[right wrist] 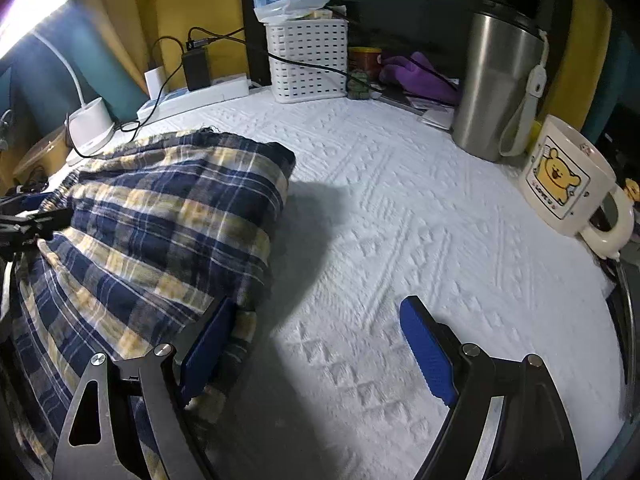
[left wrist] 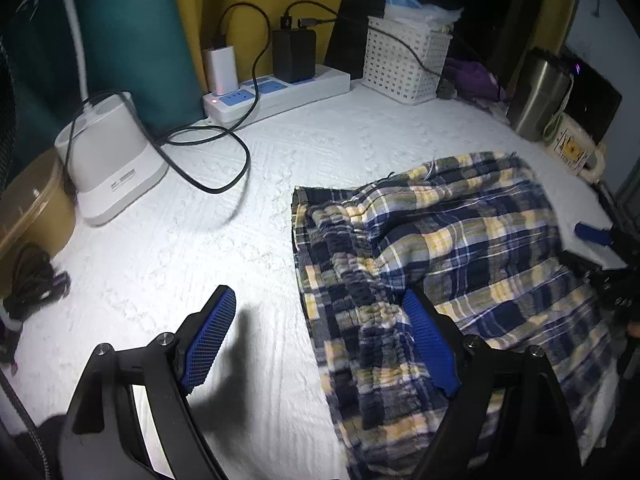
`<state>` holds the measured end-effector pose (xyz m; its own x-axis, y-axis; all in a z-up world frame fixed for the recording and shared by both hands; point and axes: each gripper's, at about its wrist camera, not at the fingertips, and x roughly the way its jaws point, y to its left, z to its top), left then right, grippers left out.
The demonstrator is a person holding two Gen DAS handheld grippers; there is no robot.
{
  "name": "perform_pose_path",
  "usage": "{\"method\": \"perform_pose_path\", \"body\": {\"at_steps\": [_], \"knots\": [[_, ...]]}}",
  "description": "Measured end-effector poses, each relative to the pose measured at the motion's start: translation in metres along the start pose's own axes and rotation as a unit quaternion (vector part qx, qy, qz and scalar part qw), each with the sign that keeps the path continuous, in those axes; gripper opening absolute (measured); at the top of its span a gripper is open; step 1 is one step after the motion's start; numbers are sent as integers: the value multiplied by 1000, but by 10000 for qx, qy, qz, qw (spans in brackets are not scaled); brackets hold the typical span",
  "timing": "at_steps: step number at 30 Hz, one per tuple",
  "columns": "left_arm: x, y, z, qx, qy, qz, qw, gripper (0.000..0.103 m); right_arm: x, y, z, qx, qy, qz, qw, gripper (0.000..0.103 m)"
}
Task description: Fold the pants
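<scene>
My left gripper [left wrist: 316, 312] and right gripper [right wrist: 320, 320] are both spread wide, flanking the plaid pants [left wrist: 432, 248] bunched on the white cloth [right wrist: 400, 220]. Only the right view shows the bear mug [right wrist: 560, 180]; the fabric edges look blurred.

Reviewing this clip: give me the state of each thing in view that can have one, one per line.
plaid pants: partly folded, rumpled, lying on the white cloth
left gripper: open, one finger at the pants' edge
right gripper: open, one finger against the pants
power strip: indicator lit, chargers plugged in
steel tumbler: upright, lid on
bear mug: upright
white basket: upright, full
</scene>
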<state>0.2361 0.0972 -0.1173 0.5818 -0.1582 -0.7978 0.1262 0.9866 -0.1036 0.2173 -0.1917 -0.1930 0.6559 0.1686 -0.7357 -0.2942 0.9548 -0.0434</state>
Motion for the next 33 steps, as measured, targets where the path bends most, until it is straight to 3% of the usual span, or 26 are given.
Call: {"method": "perform_pose_path", "body": {"at_steps": [6, 12, 19, 26, 33], "knots": [[-28, -7, -6, 87, -184, -292, 9994, 86, -26, 12, -3, -285, -157, 258, 9991, 85], [-22, -18, -24, 209, 55, -252, 9994, 86, -28, 32, -26, -443, 52, 450, 9980, 85], [-15, -8, -39, 13, 192, -387, 9991, 86, -33, 38, -46, -686, 100, 274, 9972, 87], [-23, -11, -29, 180, 112, -315, 9993, 86, -38, 18, -47, -472, 103, 349, 9982, 89], [-22, -10, -4, 315, -87, -229, 9992, 86, -41, 4, -21, -191, -178, 367, 9990, 89]]}}
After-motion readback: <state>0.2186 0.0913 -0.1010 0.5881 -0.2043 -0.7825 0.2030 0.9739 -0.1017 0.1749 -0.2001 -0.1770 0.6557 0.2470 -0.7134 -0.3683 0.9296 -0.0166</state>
